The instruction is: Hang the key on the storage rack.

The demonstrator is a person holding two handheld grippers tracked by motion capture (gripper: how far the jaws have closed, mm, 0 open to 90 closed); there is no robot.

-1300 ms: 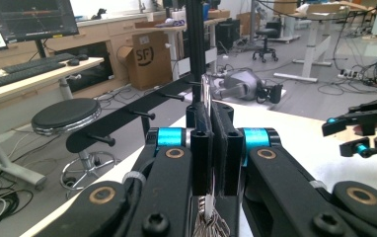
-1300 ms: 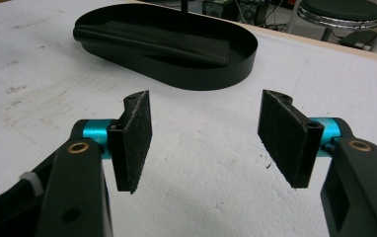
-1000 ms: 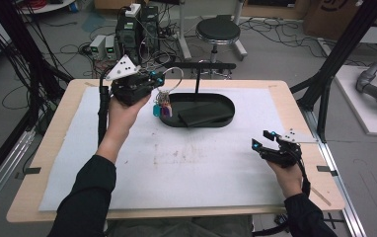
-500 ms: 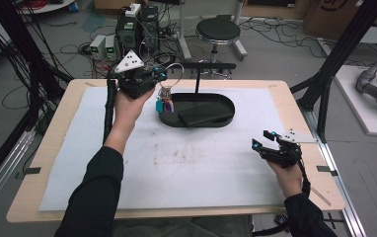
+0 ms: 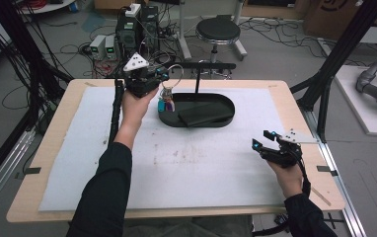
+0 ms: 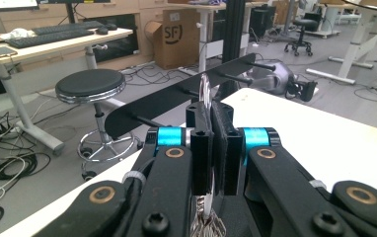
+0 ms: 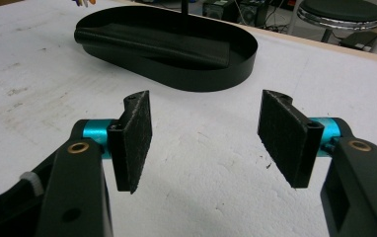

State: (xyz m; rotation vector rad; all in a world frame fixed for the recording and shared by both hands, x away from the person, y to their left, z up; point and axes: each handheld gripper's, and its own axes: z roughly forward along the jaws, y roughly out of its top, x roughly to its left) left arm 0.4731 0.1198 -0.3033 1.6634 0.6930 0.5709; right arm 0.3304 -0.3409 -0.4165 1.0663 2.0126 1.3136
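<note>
High view: the left hand [image 5: 136, 106] is raised over the far left of the table [image 5: 53, 148], arm stretched forward, its left gripper [image 5: 163, 75] up beside the black rack [image 5: 201, 65] that stands in the oval tray [image 5: 228, 116]. The jaws are clamped on a metal key ring [image 5: 174, 74]; keys [image 5: 166, 101] with blue and purple tags dangle below, just above the tray's left end. Against the picture a second ago, this hand has lifted and moved farther from the person, taking the keys up from tray level toward the rack's bar. The right hand [image 5: 289, 175] has not moved: it rests on the white mat near the table's right edge, right gripper [image 5: 264, 139] with jaws wide apart, holding nothing.

Left gripper view shows the ring [image 6: 205, 91] standing edge-on between the closed pads [image 6: 222, 143], thin and silvery, with the rack's pegs [image 6: 236, 77] just beyond.
</note>
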